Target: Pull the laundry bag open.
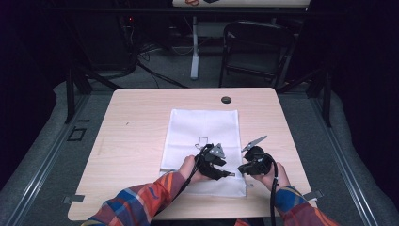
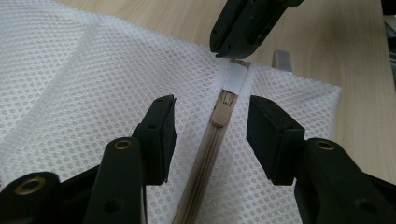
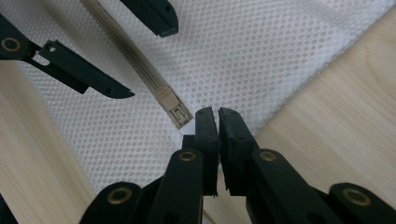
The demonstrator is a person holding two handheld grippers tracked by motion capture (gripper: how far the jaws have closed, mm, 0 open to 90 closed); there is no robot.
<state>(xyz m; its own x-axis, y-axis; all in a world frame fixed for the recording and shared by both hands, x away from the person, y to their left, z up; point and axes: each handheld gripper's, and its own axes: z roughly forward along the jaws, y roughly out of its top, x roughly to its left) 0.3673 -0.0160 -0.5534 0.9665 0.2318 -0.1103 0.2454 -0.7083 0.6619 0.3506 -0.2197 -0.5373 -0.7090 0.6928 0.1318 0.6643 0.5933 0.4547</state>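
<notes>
We have right gripper (image 3: 213, 116) pinching tab (image 2: 233, 77) at zipper (image 2: 210, 144) end on mesh bag (image 2: 84, 79). Left gripper (image 2: 211, 135) spread, straddling slider (image 2: 224, 105), not gripping. Zipper unopened, pull left.

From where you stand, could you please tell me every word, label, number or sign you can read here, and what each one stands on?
None can be read.
Mesh bag: a dark outlined mark, too small to tell whether it is lettering.
Top edge of the high view, far surface: a red mark, too small and cut off to read.
Zipper slider: no lettering visible.
</notes>
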